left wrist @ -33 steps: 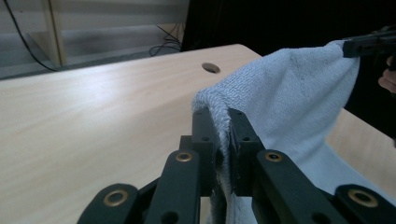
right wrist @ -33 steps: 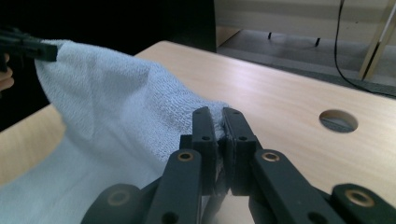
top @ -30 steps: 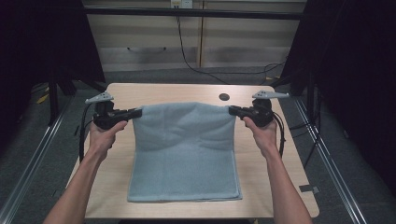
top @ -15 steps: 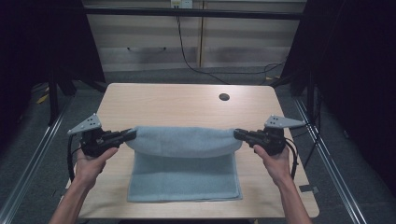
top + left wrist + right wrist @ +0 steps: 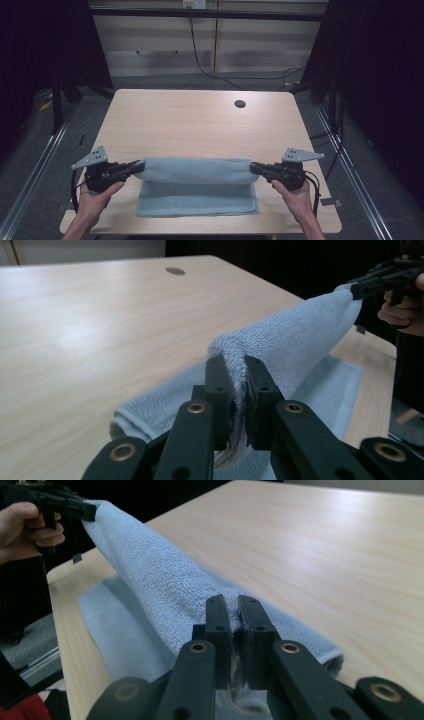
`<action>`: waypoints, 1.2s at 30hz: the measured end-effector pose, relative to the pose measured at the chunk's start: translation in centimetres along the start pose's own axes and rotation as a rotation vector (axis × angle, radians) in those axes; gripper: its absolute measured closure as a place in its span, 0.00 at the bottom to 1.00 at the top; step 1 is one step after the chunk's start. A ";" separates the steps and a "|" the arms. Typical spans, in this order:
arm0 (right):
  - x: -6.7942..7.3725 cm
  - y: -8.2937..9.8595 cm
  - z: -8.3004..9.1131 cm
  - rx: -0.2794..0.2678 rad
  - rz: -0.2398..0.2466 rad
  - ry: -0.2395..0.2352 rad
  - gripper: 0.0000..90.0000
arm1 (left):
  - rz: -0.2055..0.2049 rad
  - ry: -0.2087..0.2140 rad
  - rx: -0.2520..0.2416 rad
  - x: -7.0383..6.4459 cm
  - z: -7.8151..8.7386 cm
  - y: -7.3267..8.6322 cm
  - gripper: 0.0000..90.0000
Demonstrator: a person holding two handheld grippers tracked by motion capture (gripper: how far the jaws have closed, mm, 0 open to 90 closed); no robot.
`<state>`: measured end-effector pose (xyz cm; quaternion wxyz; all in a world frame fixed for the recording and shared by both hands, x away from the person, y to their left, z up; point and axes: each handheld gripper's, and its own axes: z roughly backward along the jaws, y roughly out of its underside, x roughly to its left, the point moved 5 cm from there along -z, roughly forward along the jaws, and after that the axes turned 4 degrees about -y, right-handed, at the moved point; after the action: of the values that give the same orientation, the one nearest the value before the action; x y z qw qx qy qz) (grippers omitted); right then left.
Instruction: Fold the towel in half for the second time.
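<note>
Item: pale blue terry-cloth towel (image 5: 197,187), rectangular, lying on the near half of a light wood-grain table (image 5: 190,125). Its lower layer rests flat on the tabletop close to the table's near edge; its upper portion is raised as a long rounded fold stretched between the two grippers, overhanging the flat layer's far side.

Left gripper (image 5: 134,169): black, two-jawed, topped by a grey three-cornered plate, held in the person's left hand (image 5: 97,192) at the towel's left end. In the left gripper view its jaws (image 5: 235,390) stand nearly together, pinching a bunched corner of the towel between them.

Right gripper (image 5: 255,168): same make, held in the person's right hand (image 5: 295,192) at the towel's right end. In the right gripper view its jaws (image 5: 234,625) are drawn close, clamped on the towel's opposite corner.

Also on the table: a small dark round hole (image 5: 240,104), well beyond the towel, toward the far right corner.
</note>
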<state>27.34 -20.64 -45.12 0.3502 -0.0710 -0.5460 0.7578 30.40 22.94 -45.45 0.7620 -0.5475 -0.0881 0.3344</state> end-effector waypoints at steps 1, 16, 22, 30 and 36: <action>0.1 0.7 -0.2 0.011 -0.009 -0.004 0.94 | -0.003 -0.004 0.010 -0.1 0.1 0.3 0.92; 0.9 5.7 -0.9 0.092 -0.066 -0.029 0.93 | 0.001 0.025 0.125 -1.4 0.1 5.1 0.91; 1.5 6.7 -0.4 0.112 -0.079 -0.038 0.88 | 0.030 0.022 0.164 -1.7 0.6 6.5 0.88; 2.1 7.4 0.3 0.120 -0.089 -0.046 0.80 | 0.039 0.041 0.135 -2.3 1.6 6.3 0.79; 2.8 7.4 0.6 0.103 -0.088 -0.051 0.69 | 0.079 0.032 0.098 -2.1 2.7 6.2 0.65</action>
<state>21.60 -20.55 -50.63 0.3723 -0.0094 -0.5176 0.7703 24.91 24.84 -49.45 0.7755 -0.5177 -0.0378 0.3594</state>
